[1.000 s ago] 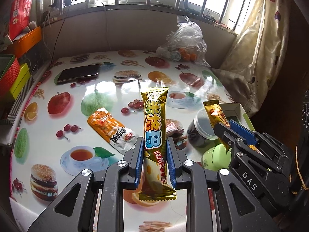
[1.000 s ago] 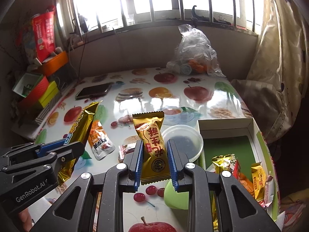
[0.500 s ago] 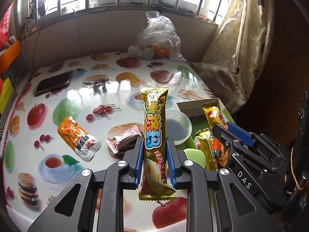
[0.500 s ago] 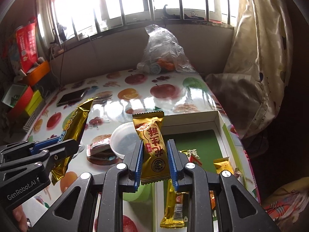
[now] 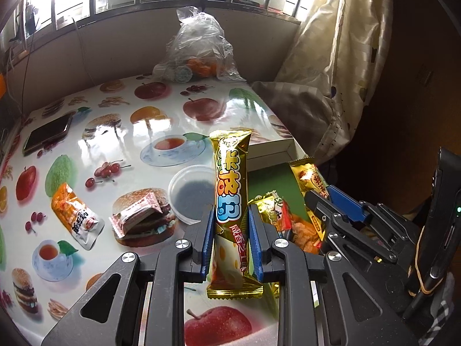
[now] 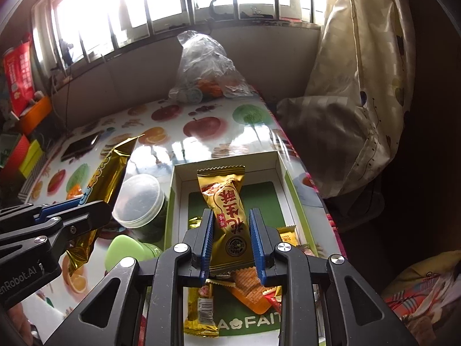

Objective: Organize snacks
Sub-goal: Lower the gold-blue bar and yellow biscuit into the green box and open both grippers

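My left gripper (image 5: 230,236) clamps a long, glossy gold-foil snack bar (image 5: 230,201) upright above the table edge. My right gripper (image 6: 232,242) pinches a crinkled gold peanut-candy packet (image 6: 226,201) over the white-walled, green-floored cardboard box (image 6: 227,170), foil snacks inside.

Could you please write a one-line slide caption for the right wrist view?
Right gripper carries a gold peanut snack packet above the green-lined box of snacks.
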